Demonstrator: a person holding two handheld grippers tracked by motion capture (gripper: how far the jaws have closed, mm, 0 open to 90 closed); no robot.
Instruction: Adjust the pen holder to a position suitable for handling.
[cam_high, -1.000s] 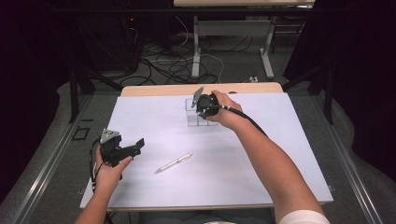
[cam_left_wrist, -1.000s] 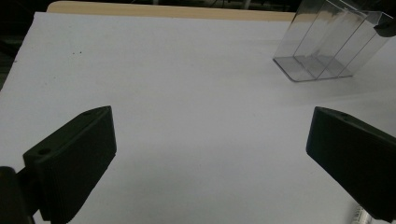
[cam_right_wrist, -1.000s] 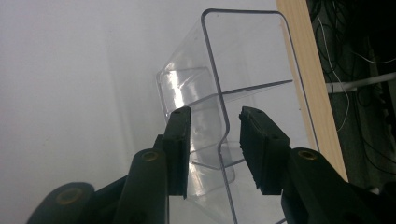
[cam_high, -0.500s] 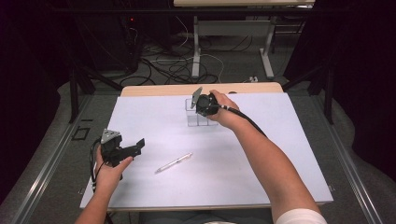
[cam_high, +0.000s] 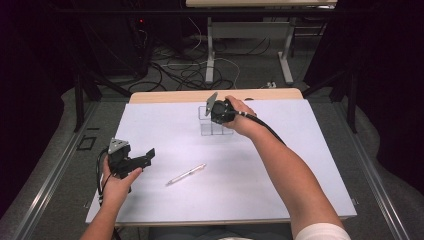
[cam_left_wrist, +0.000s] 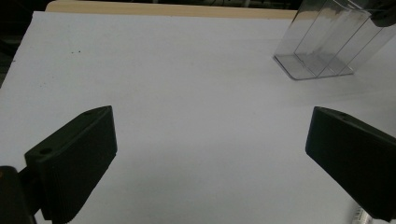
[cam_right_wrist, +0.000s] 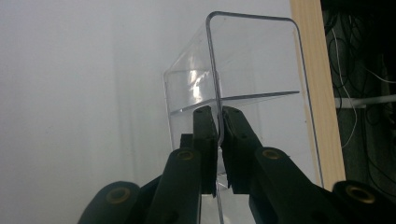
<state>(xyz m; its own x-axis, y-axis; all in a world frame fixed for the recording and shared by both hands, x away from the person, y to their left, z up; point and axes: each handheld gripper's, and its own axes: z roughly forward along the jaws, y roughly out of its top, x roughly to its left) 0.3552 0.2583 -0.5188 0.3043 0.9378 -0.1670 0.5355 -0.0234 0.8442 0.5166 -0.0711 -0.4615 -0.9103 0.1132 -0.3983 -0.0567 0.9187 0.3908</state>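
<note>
Your right gripper (cam_high: 214, 111) is at the far middle of the white table (cam_high: 300, 165), and its jaws are clamped on one wall of the clear plastic organizer (cam_high: 214, 125). In the right gripper view the right gripper (cam_right_wrist: 218, 135) has one jaw on each side of that thin wall, pinching it at the rim where an inner divider meets it (the jaws are nearly touching, only the plastic between them). The organizer (cam_right_wrist: 243, 93) sits near the table's wooden far edge (cam_high: 175, 96); whether its base is flat on the table or slightly tipped I can't tell.

Your left gripper (cam_high: 134, 160) is near the table's left edge, jaws spread wide and holding nothing. In the left gripper view the left gripper (cam_left_wrist: 210, 154) shows bare white surface between its two black jaws, with the organizer (cam_left_wrist: 322, 51) farther off at upper right.

A pen (cam_high: 186, 174) lies loose on the table between you and the organizer, just right of the left gripper, angled diagonally, not touching anything else.
</note>
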